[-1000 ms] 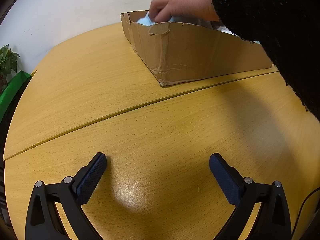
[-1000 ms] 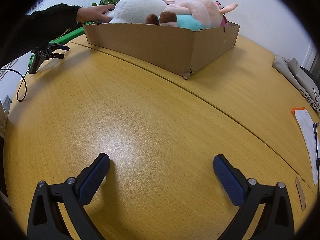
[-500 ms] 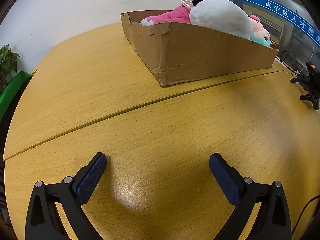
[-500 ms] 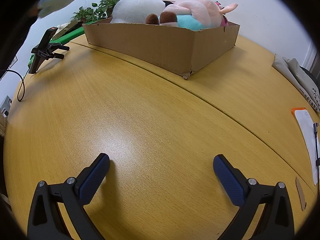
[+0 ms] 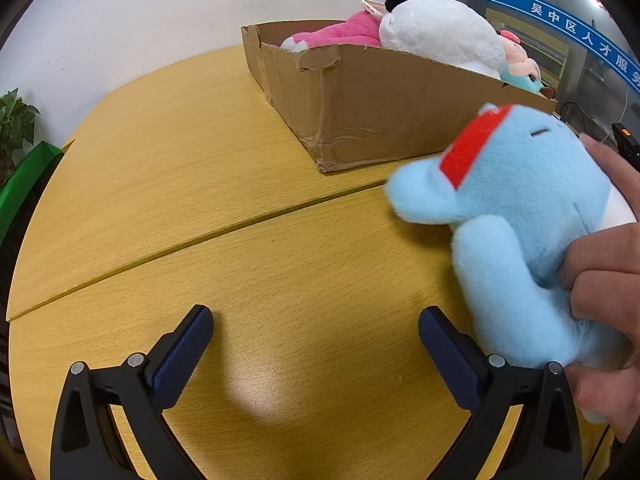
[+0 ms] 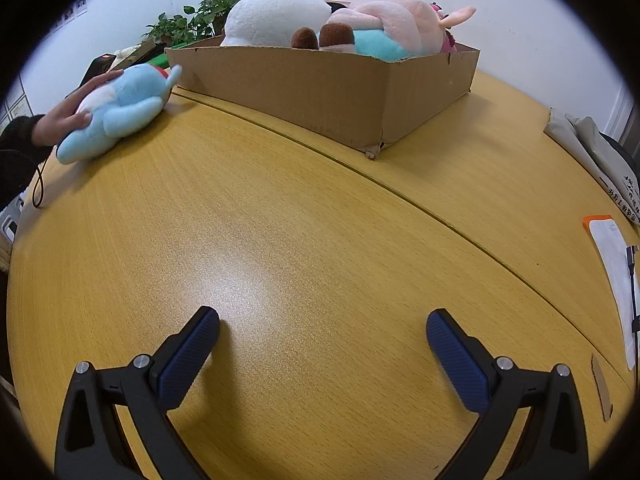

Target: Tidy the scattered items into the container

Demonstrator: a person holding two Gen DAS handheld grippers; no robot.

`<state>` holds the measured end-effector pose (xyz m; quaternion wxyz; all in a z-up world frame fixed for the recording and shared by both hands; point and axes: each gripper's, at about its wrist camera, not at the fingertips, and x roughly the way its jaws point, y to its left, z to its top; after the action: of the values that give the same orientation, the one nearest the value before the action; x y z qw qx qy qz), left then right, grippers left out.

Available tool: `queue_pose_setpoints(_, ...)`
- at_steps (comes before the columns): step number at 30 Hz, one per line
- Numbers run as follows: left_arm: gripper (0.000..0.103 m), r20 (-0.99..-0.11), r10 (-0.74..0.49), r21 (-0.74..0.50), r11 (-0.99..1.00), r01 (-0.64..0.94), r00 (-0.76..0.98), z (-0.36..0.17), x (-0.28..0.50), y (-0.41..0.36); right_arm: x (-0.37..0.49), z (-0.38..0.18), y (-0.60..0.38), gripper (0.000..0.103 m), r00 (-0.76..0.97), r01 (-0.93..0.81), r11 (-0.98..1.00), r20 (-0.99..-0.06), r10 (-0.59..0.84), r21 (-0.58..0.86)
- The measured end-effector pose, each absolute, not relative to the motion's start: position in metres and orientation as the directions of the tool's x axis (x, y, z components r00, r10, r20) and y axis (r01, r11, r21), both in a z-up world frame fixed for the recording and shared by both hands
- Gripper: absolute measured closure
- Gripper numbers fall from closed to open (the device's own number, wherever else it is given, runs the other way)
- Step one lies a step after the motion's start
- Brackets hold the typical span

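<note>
A cardboard box (image 5: 384,120) stands on the wooden table and holds several plush toys, among them a white one (image 5: 444,36) and a pink one (image 5: 340,32). The box also shows in the right wrist view (image 6: 320,92). A bare hand (image 5: 604,280) holds a light blue plush toy (image 5: 520,216) with a red patch, on or just over the table, close to the right finger of my left gripper (image 5: 316,340). The toy also shows at the far left of the right wrist view (image 6: 116,112). My left gripper is open and empty. My right gripper (image 6: 322,340) is open and empty, low over the table.
A potted plant (image 5: 14,124) and a green object stand off the table's left edge. A seam (image 5: 200,240) crosses the tabletop. In the right wrist view, papers (image 6: 612,252) and a grey bag (image 6: 592,148) lie at the right edge, plants (image 6: 192,20) behind the box.
The hand that reached into the box has taken out the light blue plush toy and brought it down beside my left gripper. Neither gripper has moved.
</note>
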<state>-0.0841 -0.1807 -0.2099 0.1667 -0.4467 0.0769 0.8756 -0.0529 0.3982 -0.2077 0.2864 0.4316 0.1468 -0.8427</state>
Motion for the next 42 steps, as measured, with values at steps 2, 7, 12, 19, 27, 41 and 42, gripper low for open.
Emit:
queue_pose_setpoints(2,0.000,-0.808,0.222,-0.014,-0.933,-0.359,-0.546,-0.210,-0.084,-0.181,-0.053,-0.208,0.399,0.000,-0.463,0.609,-0.793,-0.812,-0.356,0.000)
queue_pose_setpoints(7,0.000,-0.808,0.220,-0.014,-0.934,-0.356,-0.546,-0.216,-0.096,-0.182,-0.053,-0.208,0.398,0.000,-0.464,0.609,-0.793,-0.812,-0.356,0.000)
queue_pose_setpoints(12,0.000,-0.808,0.220,-0.014,-0.934,-0.356,-0.546,-0.216,-0.096,-0.182,-0.054,-0.208,0.398,0.000,-0.464,0.609,-0.793,-0.811,-0.355,0.000)
queue_pose_setpoints(19,0.000,-0.808,0.220,-0.014,-0.934,-0.357,-0.546,-0.216,-0.096,-0.181,-0.054,-0.208,0.398,0.000,-0.464,0.608,-0.794,-0.811,-0.355,-0.001)
queue_pose_setpoints(27,0.000,-0.808,0.221,-0.014,-0.934,-0.358,-0.546,-0.216,-0.096,-0.181,-0.055,-0.208,0.398,0.000,-0.464,0.608,-0.794,-0.811,-0.355,-0.001)
queue_pose_setpoints(41,0.000,-0.808,0.221,-0.013,-0.933,-0.359,-0.546,-0.216,-0.097,-0.178,-0.059,-0.206,0.396,0.000,-0.466,0.607,-0.795,-0.811,-0.353,-0.002)
queue_pose_setpoints(42,0.000,-0.808,0.221,-0.013,-0.933,-0.359,-0.546,-0.216,-0.098,-0.178,-0.059,-0.207,0.396,0.000,-0.466,0.607,-0.795,-0.811,-0.353,-0.002)
